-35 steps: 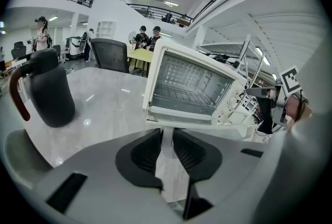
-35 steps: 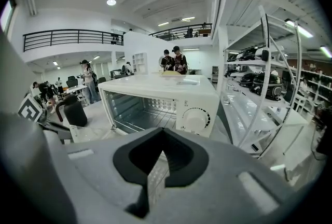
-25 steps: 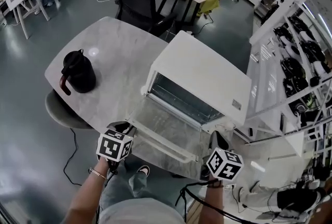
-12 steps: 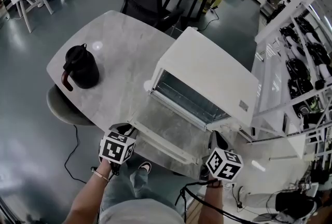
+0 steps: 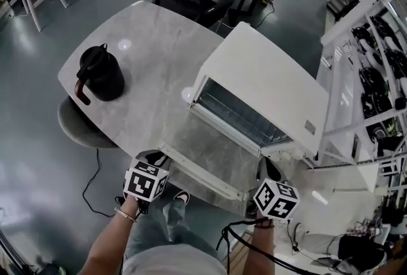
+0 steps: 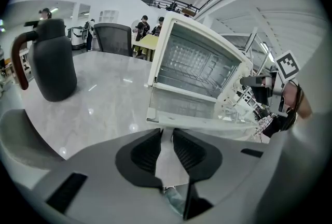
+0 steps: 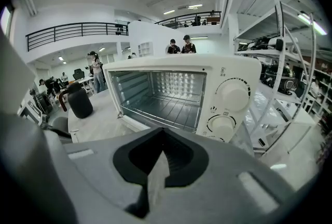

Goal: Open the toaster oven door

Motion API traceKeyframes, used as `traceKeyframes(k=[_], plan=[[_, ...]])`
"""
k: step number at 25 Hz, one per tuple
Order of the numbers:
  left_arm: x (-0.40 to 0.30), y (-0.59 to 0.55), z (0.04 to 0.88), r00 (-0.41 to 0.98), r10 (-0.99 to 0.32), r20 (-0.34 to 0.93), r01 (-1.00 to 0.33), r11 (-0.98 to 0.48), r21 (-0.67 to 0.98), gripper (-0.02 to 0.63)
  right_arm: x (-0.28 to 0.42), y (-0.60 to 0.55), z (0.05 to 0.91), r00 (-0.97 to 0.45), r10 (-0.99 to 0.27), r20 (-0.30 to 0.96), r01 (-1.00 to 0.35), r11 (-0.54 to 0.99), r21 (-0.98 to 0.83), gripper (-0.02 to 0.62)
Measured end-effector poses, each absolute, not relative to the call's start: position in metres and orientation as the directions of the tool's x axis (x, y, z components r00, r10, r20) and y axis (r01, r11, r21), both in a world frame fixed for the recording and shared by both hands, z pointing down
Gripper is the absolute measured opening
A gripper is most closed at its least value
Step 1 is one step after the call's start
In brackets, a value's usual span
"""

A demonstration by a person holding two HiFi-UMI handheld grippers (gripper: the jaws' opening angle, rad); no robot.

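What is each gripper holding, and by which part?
Nothing appears held. The left gripper has its jaws apart just short of the open oven's door handle, near its left end. The right gripper is shut and empty.

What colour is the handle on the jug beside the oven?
Reddish-brown handle, on a black jug. The left gripper view shows it best.
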State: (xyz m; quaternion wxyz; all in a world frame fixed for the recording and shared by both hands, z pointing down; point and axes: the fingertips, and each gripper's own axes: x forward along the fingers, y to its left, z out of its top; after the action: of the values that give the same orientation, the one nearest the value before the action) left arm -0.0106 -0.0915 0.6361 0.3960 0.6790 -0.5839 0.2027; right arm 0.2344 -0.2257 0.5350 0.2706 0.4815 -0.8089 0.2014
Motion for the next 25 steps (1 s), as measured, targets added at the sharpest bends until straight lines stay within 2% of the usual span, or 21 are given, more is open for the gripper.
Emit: traceKeyframes(k=[25], plan=[[-0.009, -0.08, 0.681, 0.266, -0.566, 0.78, -0.951, -0.022, 0.309, 0.075, 0.227, -0.212, 0.569, -0.349, -0.647, 0.678, -0.907, 0.415, -0.071, 0.005]])
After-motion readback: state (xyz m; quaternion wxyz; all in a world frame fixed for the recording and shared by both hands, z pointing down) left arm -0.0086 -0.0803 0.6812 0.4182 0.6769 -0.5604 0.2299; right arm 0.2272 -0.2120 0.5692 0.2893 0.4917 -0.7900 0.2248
